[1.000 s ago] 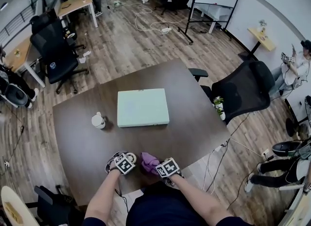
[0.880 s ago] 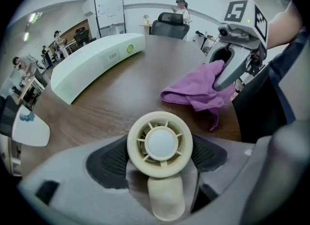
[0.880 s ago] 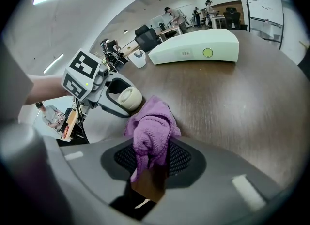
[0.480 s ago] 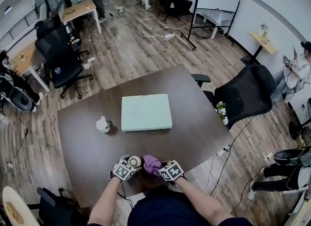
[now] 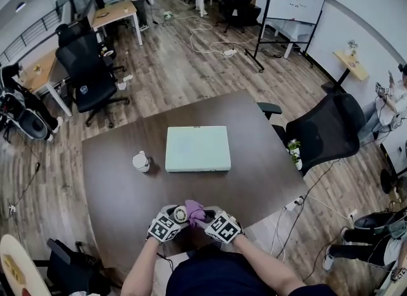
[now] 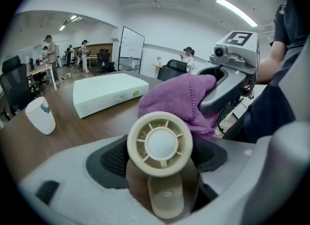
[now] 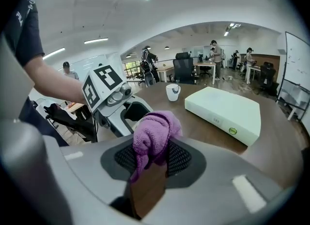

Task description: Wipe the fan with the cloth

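**Head view.** The left tongs [image 5: 177, 216] and right tongs [image 5: 203, 218] meet close in front of the person, above the near edge of the tabletop [image 5: 114, 186]. The small round fan [image 5: 180, 212] sits in the left tongs. The purple cloth [image 5: 194, 211] sits in the right tongs and touches the fan on its right side. A white box [image 5: 198, 149] and a cup [image 5: 141, 161] stand well apart, farther back on the tabletop.

**Left gripper view.** The left tongs stand wide and grip the fan [image 6: 160, 144] by its stem, grille facing the camera. The cloth [image 6: 179, 100] lies against the upper right rim of the grille.

**Right gripper view.** The right tongs are closed narrowly on a bunched fold of the cloth [image 7: 151, 139], which stands up between the pads. The cloth hides the fan in this view.

**Step in hand.** Judged from contact, wiping has begun at the rim.

**Next move.** Pass the cloth across the grille and around the housing. Keep the fan steady in the left tongs. Use light pressure, as the stem grip could let the fan twist.
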